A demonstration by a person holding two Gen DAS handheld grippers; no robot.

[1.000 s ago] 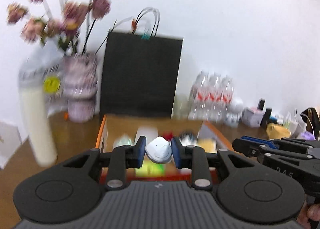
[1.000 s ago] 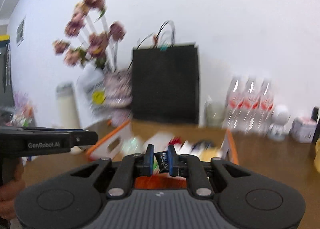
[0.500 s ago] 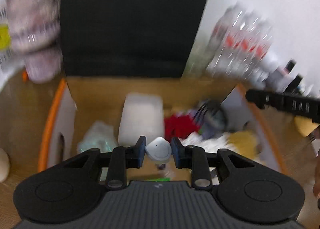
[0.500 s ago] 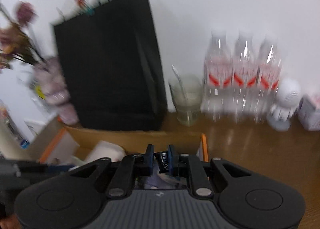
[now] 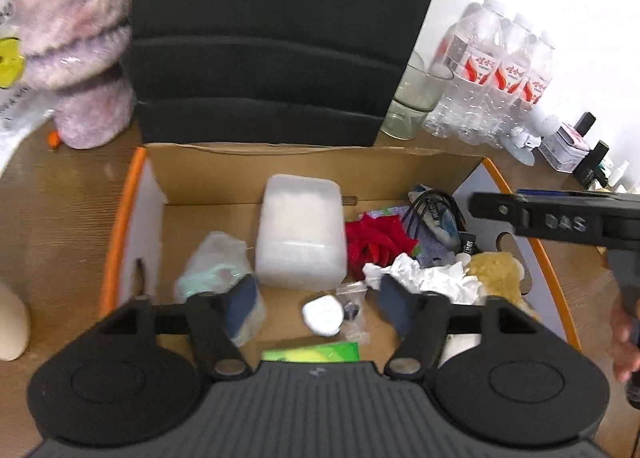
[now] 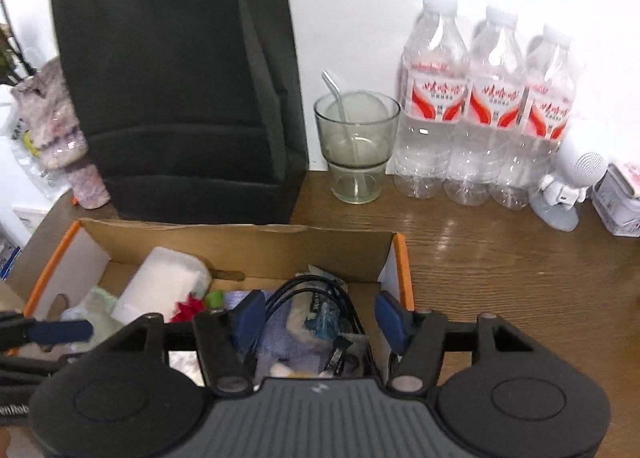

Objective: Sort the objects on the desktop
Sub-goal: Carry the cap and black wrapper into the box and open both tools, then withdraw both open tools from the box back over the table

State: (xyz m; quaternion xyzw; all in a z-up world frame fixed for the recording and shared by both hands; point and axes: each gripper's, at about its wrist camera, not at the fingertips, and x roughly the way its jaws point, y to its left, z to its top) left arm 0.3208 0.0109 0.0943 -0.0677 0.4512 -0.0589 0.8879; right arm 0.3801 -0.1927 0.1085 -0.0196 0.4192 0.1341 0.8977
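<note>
Desktop objects are being gathered in the cardboard box, seemingly so that the wooden desk is being cleared; inside, going left to right, a pale wrapped bundle, a white plastic tub, a small white case, a red flower and black cables are lying loose; the left gripper is being opened above the white case, with nothing pressed between its pads; the right gripper is likewise being opened over the cables, and nothing is being gripped.
</note>
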